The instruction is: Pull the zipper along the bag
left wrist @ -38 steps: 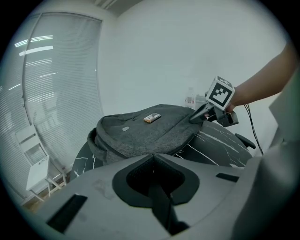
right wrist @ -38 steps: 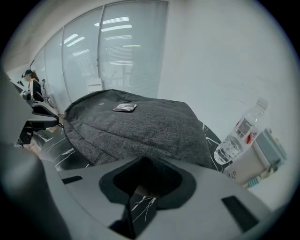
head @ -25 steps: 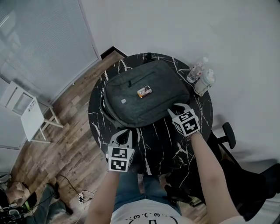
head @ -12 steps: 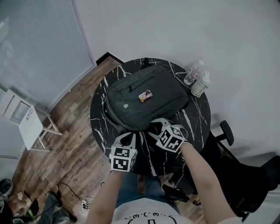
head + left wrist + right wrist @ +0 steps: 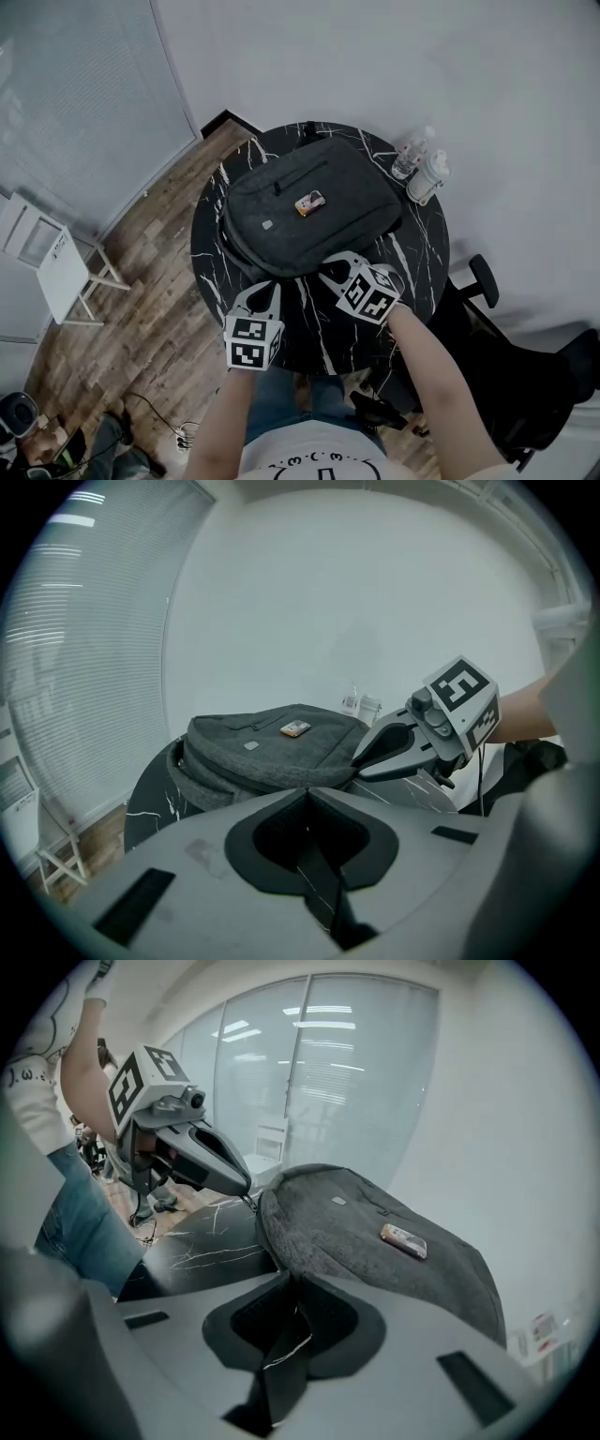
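A grey backpack [image 5: 309, 211] lies flat on the round black marble table [image 5: 323, 328], with a small orange-and-white item [image 5: 310, 202] on top. My left gripper [image 5: 265, 286] is at the bag's near left corner. In the right gripper view its tips [image 5: 246, 1188] are shut on a small dark zipper pull [image 5: 251, 1201]. My right gripper [image 5: 328, 272] is at the middle of the bag's near edge. Its jaws [image 5: 295, 1283] have just been closing and now stand nearly together on the bag's rim [image 5: 281, 1265].
Two bottles [image 5: 412, 159] [image 5: 429, 178] stand at the table's far right rim. A white folding chair [image 5: 47, 253] stands on the wood floor at left. A black office chair [image 5: 478, 281] is at right. The person's legs are under the near edge.
The right gripper has moved left along the bag's near edge, from the right corner to the middle, and rolled. Its jaws opened wide and then closed. The left gripper has stayed put.
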